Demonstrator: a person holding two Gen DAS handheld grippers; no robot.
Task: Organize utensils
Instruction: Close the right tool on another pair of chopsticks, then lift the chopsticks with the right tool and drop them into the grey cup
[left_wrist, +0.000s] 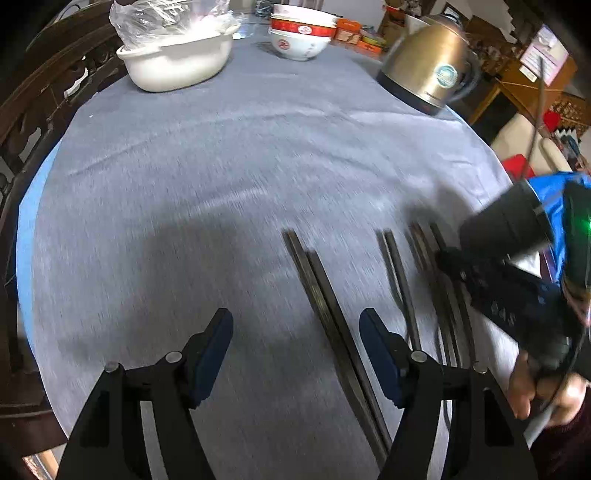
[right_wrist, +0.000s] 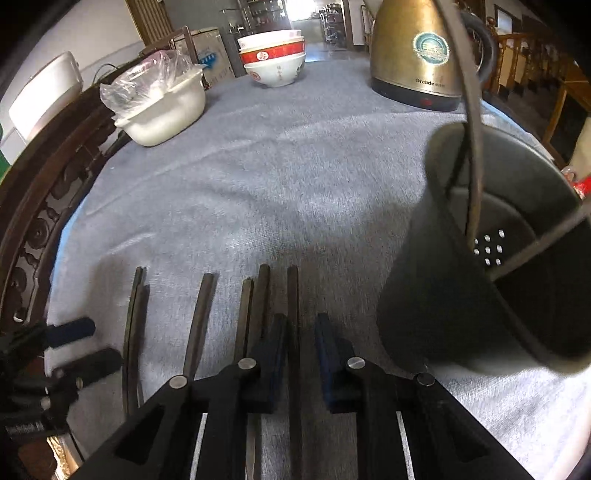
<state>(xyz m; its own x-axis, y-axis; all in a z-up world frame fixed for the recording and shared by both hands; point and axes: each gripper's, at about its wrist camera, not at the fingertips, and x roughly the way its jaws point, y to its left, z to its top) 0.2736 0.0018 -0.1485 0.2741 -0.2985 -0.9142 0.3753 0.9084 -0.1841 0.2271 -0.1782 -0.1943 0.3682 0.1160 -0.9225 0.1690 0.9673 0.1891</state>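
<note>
Several dark chopsticks (right_wrist: 201, 325) lie side by side on the grey tablecloth (right_wrist: 277, 184). My right gripper (right_wrist: 301, 326) hangs low over them, jaws narrowly open. One chopstick (right_wrist: 293, 291) runs between the pads against the left one, with cloth showing before the right pad. A dark grey utensil holder (right_wrist: 424, 295) with a holed bottom stands just to the right, a long stick (right_wrist: 475, 166) leaning in it. My left gripper (left_wrist: 295, 325) is open above the cloth; a chopstick pair (left_wrist: 317, 284) passes close to its right finger (left_wrist: 373, 332). The right gripper (left_wrist: 448, 262) shows blurred at the right.
At the far side stand a white pot (left_wrist: 177, 66) with a plastic bag in it, stacked red-and-white bowls (left_wrist: 299, 37) and a gold kettle (left_wrist: 428, 70). A carved wooden chair (left_wrist: 33, 110) hugs the table's left edge. A hand (left_wrist: 535, 391) holds the right gripper.
</note>
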